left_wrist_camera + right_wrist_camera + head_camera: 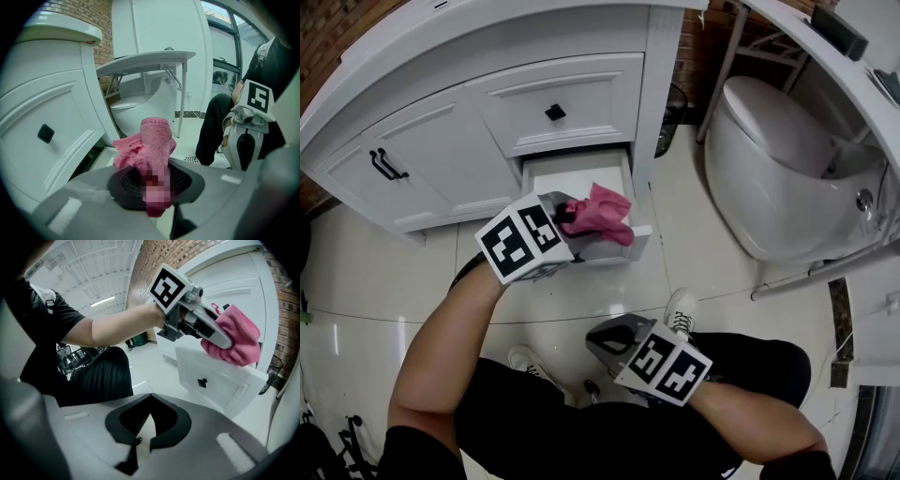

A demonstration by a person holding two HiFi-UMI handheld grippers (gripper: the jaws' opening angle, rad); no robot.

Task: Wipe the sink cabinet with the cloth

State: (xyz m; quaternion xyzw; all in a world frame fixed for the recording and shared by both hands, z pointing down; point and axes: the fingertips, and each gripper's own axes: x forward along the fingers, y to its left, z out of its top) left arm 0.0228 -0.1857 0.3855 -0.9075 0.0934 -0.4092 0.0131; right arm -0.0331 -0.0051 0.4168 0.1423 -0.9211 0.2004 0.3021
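Note:
A pink cloth (602,214) is bunched up, and my left gripper (579,232) is shut on it, held just above the front edge of the open bottom drawer (572,173) of the white sink cabinet (441,141). In the left gripper view the cloth (152,140) stands up out of the closed jaws of the left gripper (157,185). My right gripper (605,339) is low over the person's lap, shut with nothing in it. The right gripper view shows the right gripper (139,430), the cloth (234,336) and the drawer front (213,380).
A white toilet (769,159) stands right of the cabinet, with a pale counter edge (853,84) above it. The drawer above has a black knob (554,112); the left door has a black handle (386,166). The person's shoes (680,309) rest on the glossy tile floor (356,281).

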